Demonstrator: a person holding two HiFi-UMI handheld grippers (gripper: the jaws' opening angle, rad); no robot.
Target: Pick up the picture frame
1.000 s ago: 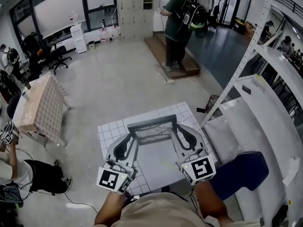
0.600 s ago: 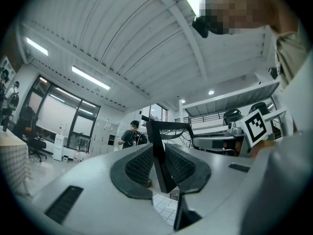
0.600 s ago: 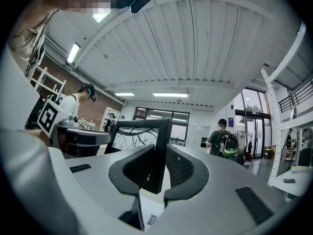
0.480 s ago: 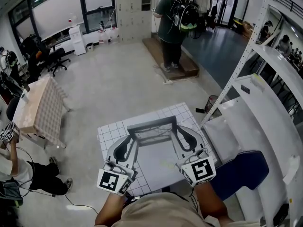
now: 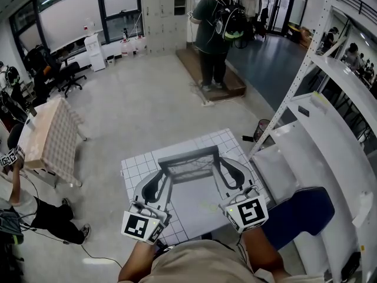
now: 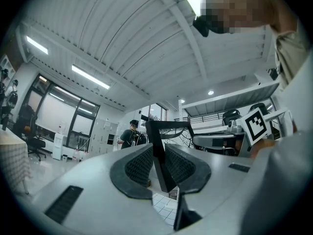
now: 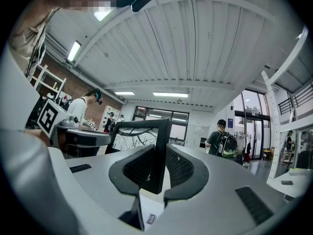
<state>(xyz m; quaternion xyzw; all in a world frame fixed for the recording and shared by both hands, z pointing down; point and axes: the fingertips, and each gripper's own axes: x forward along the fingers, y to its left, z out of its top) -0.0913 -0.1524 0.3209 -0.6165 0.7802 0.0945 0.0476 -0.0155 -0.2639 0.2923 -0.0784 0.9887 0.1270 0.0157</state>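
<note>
A black picture frame [image 5: 189, 158] with a white print of dark branching lines is held between both grippers over the white tiled table [image 5: 136, 165]. My left gripper [image 5: 163, 178] is shut on the frame's left side bar [image 6: 157, 155], which stands upright between the ribbed pads [image 6: 138, 165]. My right gripper [image 5: 222, 171] is shut on the right side bar [image 7: 158, 155], with its pads [image 7: 179, 166] pressed against it. The print [image 7: 133, 135] shows in the right gripper view. Both grippers point away from me, roughly level.
White metal shelving [image 5: 330, 128] runs along the right, with a blue chair [image 5: 297, 214] beside me. A table with a chequered cloth [image 5: 50, 135] stands at the left. A person with a backpack [image 5: 213, 28] stands on a low platform at the back.
Both grippers and the frame have kept still. The person with the backpack at the back has shifted slightly to the left.
</note>
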